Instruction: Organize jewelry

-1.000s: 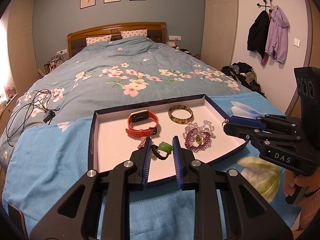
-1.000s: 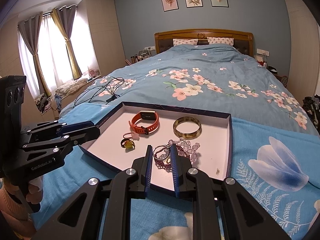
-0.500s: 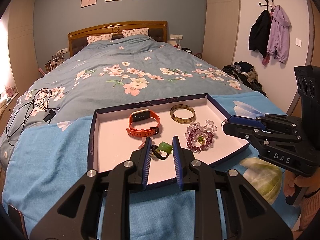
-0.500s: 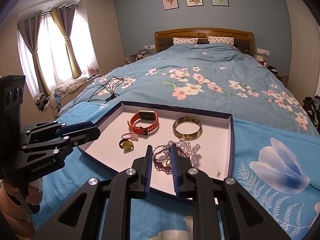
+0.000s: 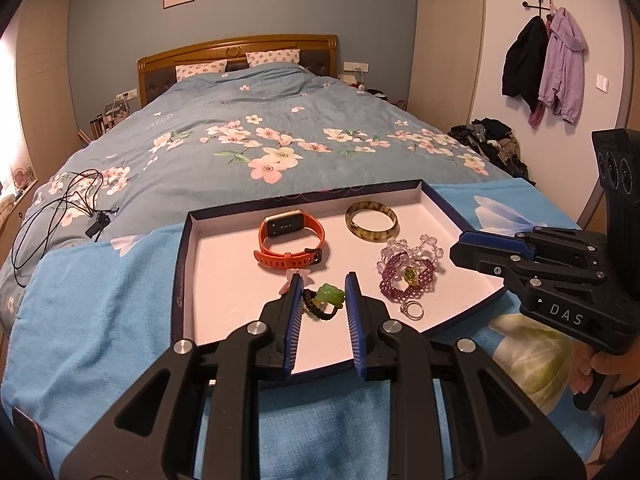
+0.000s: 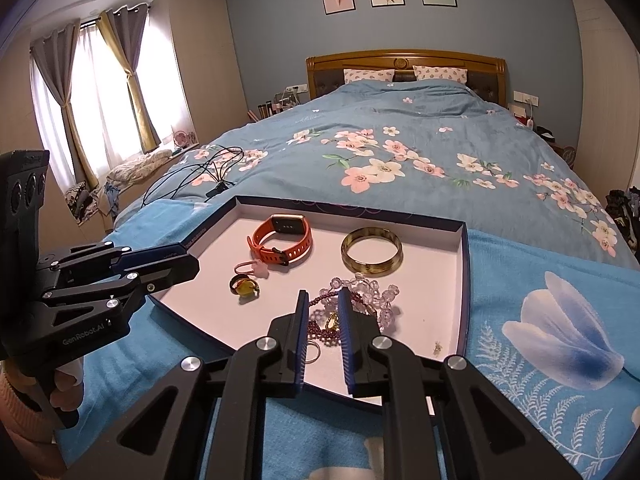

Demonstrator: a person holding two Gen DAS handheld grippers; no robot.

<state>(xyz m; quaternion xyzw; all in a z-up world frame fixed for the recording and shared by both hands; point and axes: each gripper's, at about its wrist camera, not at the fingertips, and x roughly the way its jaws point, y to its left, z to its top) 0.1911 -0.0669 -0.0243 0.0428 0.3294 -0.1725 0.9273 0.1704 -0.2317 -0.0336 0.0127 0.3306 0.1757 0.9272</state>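
A shallow white tray with a dark blue rim (image 5: pixel 182 272) (image 6: pixel 464 280) lies on the bed. In it are an orange smartwatch (image 5: pixel 290 242) (image 6: pixel 282 238), an amber bangle (image 5: pixel 371 221) (image 6: pixel 372 251), a purple bead bracelet tangled with clear beads (image 5: pixel 406 272) (image 6: pixel 360 300), a small silver ring (image 5: pixel 412 310) (image 6: pixel 312 354), a pink ring (image 6: pixel 250 269) and a green-stone ring (image 5: pixel 326 300) (image 6: pixel 245 286). My left gripper (image 5: pixel 322 280) is open with the green-stone ring between its fingertips. My right gripper (image 6: pixel 322 300) is open over the bead bracelet.
The tray rests on a light blue flowered towel (image 5: pixel 100 300) over a blue floral duvet (image 5: pixel 260 140). Black cables (image 5: pixel 52 212) lie on the bed at the left. Jackets (image 5: pixel 544 56) hang on the right wall. Curtained windows (image 6: pixel 92 92) are at the left.
Both grippers have edged a little lower and nearer to the tray. The silver ring now shows beside the bead bracelet. The jewelry has not moved.
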